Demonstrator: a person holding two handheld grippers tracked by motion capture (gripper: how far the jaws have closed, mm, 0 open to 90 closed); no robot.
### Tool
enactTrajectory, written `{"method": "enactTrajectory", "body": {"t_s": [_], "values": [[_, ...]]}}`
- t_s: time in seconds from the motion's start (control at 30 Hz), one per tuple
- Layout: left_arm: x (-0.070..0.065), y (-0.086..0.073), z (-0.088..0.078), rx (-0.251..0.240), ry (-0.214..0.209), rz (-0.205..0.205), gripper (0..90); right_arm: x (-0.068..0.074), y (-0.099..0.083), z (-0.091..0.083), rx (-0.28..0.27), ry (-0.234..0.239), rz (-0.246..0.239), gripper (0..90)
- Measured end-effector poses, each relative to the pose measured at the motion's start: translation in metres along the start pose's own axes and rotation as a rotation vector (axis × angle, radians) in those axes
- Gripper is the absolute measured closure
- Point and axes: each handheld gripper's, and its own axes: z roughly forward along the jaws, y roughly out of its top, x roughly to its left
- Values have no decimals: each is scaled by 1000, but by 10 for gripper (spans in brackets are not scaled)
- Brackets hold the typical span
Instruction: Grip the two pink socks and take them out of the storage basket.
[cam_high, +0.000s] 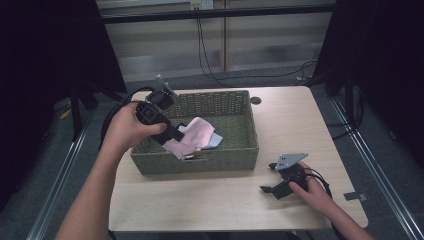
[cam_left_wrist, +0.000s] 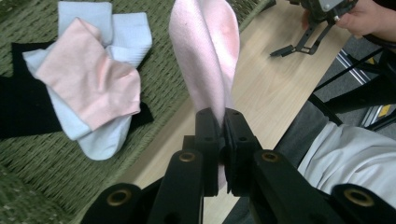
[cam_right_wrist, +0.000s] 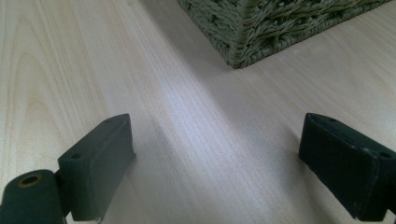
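Right hand-held gripper (cam_high: 272, 189) rests low on the pale wooden desk (cam_high: 220, 195) near its front right corner, jaws spread wide with nothing between them, aimed toward a corner of the green wicker basket (cam_high: 200, 162). Farther back, the left hand-held gripper (cam_left_wrist: 223, 116) is clenched on a pink sock (cam_left_wrist: 205, 56), lifted above the basket's near wall. Inside the basket lie more socks (cam_left_wrist: 88, 79), pink, light blue and black, heaped together.

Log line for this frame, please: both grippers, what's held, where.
left gripper: shut on pink sock, lifted over basket | right gripper: open, empty, low over table | socks piled in basket
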Motion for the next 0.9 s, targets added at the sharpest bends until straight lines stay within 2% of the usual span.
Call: {"method": "enactTrajectory", "body": {"t_s": [0.2, 0.6, 0.77, 0.83, 0.9], "values": [[-9, -4, 10, 10, -18, 40, 843, 0, 0, 0, 1, -2, 0, 94], [-27, -10, 46, 57, -65, 110, 838, 0, 0, 0, 5, 4, 1, 94], [-23, -11, 54, 3, -42, 141, 647, 0, 0, 0, 5, 2, 1, 94], [-20, -10, 54, -12, -33, 155, 616, 0, 0, 0, 6, 2, 1, 94], [-16, -9, 53, -41, -6, 147, 562, 0, 0, 0, 5, 2, 1, 93]]}}
